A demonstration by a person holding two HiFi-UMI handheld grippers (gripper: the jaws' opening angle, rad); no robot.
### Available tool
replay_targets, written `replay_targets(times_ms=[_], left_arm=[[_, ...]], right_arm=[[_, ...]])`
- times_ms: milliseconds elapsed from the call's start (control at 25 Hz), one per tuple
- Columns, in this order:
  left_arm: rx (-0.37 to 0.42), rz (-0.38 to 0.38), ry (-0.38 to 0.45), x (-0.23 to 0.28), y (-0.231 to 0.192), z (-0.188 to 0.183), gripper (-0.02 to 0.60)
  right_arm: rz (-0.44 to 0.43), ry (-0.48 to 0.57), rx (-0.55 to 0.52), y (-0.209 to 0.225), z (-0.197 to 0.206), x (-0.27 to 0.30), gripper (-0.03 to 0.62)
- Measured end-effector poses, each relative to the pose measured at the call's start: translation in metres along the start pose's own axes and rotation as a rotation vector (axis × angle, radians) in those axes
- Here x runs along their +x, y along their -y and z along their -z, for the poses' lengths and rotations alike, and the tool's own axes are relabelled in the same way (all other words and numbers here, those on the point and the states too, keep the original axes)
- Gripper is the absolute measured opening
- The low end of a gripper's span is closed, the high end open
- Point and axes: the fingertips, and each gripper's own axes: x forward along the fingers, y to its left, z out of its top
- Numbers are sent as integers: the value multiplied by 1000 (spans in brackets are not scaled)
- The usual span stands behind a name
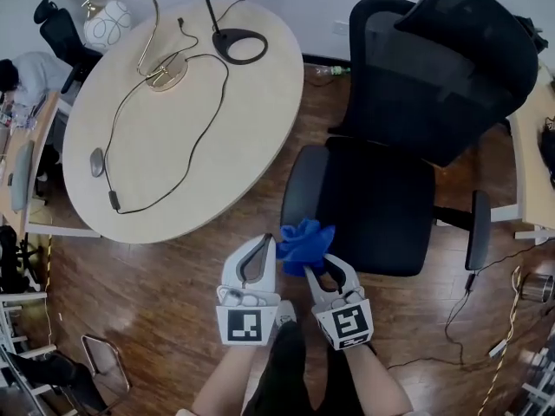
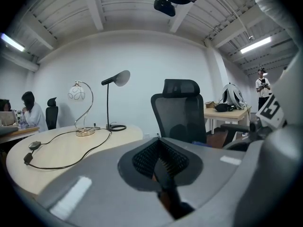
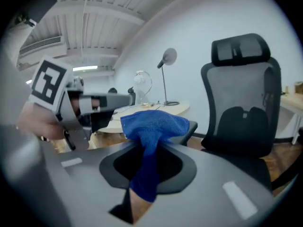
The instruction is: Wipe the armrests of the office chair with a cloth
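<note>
Cloth in hand, armrests not yet touched.
Right tongs [image 1: 317, 270] clamp the blue cloth [image 1: 305, 245] at a bunched fold, near the chair's [image 1: 381, 206] armrest [image 1: 299, 187]. Left tongs [image 1: 263, 243] are closed and empty. Cloth judged light, soft and floppy; grip a thick fold or it may slip while wiping.

blue cloth [image 1: 305, 246] 1 | tongs [image 1: 267, 240] 2 | desk lamps [image 1: 109, 22] 2 | round table [image 1: 186, 133] 1

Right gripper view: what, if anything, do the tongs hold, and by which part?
The right tongs are shut on the blue cloth, pinched near its middle, a bunch sticking out past the tips.
</note>
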Motion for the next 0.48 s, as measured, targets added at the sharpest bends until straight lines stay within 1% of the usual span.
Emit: replay_targets(times_ms=[40,120,200,280,360,440,480], left_arm=[[4,5,-3,3,6,0,69],[9,17,-4,10,21,0,69],[22,32,4,19,38,1,69],[54,33,1,29,53,7,69],[88,10,-22,41,59,19,69],[116,-7,-35,52,57,32,69],[130,-14,-34,57,55,38,69]], right_arm=[[17,23,8,9,-12,-12,77],[47,74,-17,36,-31,-37,77],[68,87,-64,71,-35,-58,77],[74,102,-111,106,-25,-66,77],[79,153,-155,133,-14,-55,77],[88,133,-157,149,6,-33,77],[84,159,-157,154,12,-22,77]])
